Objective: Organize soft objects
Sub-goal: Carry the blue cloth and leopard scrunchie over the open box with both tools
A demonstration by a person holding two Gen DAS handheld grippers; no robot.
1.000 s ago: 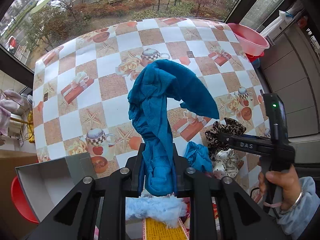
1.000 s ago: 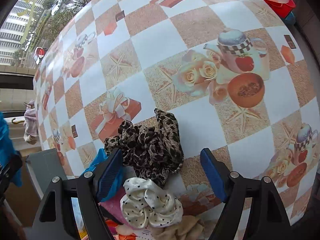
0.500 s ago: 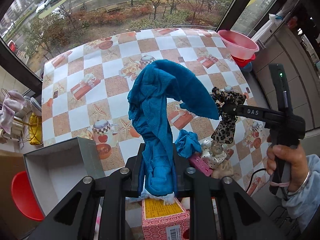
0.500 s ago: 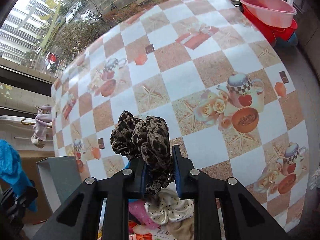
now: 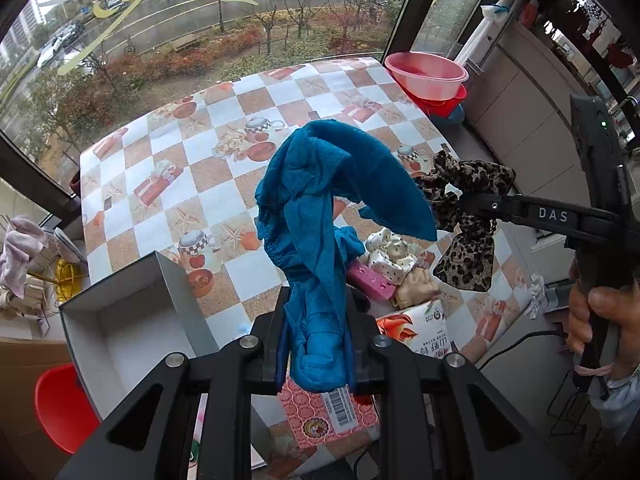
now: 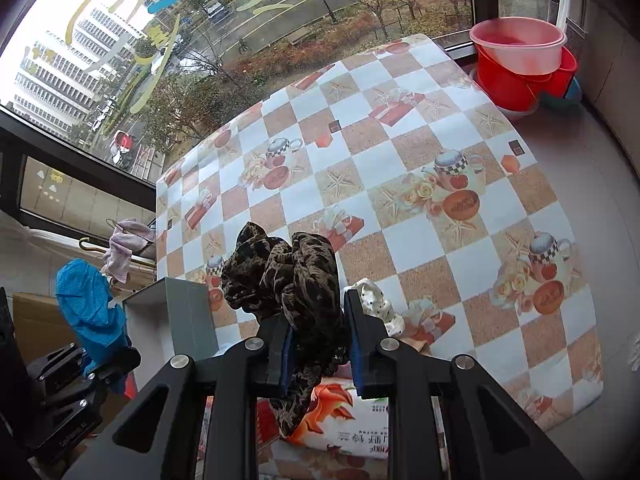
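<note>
The left gripper (image 5: 316,344) is pinching a blue cloth (image 5: 320,208), which rises between its fingers and flops over toward the right; the cloth's lower end hangs below the jaws and hides part of a patterned box (image 5: 332,412) underneath. The right gripper (image 6: 316,340) is clamped on a leopard-print scrunchie (image 6: 288,280) — from the left wrist view this scrunchie (image 5: 464,216) hangs in the air above the right side of the checked table (image 5: 208,184), held clear of it.

On the near part of the table lies a small heap: a white polka-dot scrunchie (image 5: 386,254), a beige one (image 5: 416,286) touching it, and a pink item (image 5: 368,280) just beside, its shape hard to make out. The blue cloth covers the left edge of this heap, and another blue piece (image 5: 346,240) peeks out behind it.

An open grey box (image 5: 132,320) sits at the near left, its nearer wall cut off by the gripper arm. A floral packet (image 6: 344,412) lies below the right gripper, largely hidden. Pink and red basins (image 6: 520,56) are stacked far right, beside the table.
</note>
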